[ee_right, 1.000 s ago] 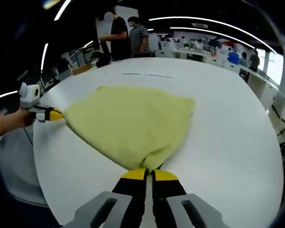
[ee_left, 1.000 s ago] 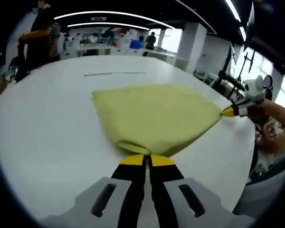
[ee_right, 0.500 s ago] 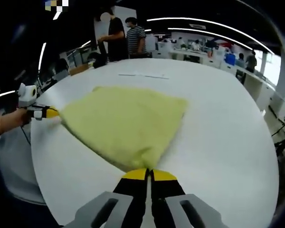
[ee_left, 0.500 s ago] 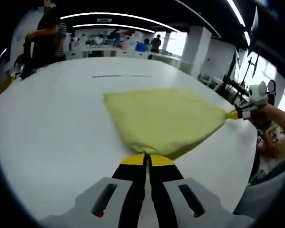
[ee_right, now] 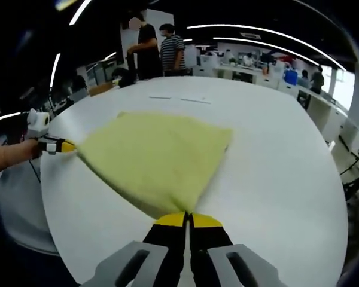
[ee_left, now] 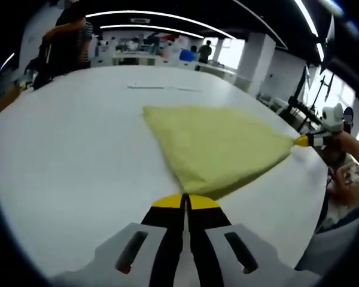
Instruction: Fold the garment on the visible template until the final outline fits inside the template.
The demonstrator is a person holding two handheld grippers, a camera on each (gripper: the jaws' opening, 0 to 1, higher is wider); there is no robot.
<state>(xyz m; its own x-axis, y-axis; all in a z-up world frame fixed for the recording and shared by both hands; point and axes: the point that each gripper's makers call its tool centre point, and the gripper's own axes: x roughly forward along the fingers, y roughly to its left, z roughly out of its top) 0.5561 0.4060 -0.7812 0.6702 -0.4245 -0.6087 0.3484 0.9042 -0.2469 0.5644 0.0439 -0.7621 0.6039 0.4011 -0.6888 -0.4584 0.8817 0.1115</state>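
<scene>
A pale yellow garment (ee_left: 218, 146) lies spread on the white table (ee_left: 66, 155), pulled out between two held corners. My left gripper (ee_left: 185, 200) is shut on its near corner in the left gripper view. My right gripper (ee_left: 303, 141) pinches the far right corner there, held by a hand. In the right gripper view the garment (ee_right: 158, 156) fans out from my right gripper (ee_right: 187, 219), which is shut on its corner. The left gripper (ee_right: 64, 145) holds the corner at the left. A thin dark line (ee_left: 161, 88) marks the table beyond the cloth.
People stand past the table's far edge (ee_right: 146, 48), and one shows in the left gripper view (ee_left: 66, 36). Desks and equipment fill the background. Bare white table (ee_right: 287, 155) lies to the right of the garment and beyond it. The table's rim runs close to both held corners.
Both views have shifted slightly with the hands. The garment stays gripped at the same two corners and now looks flatter and more stretched on the table.
</scene>
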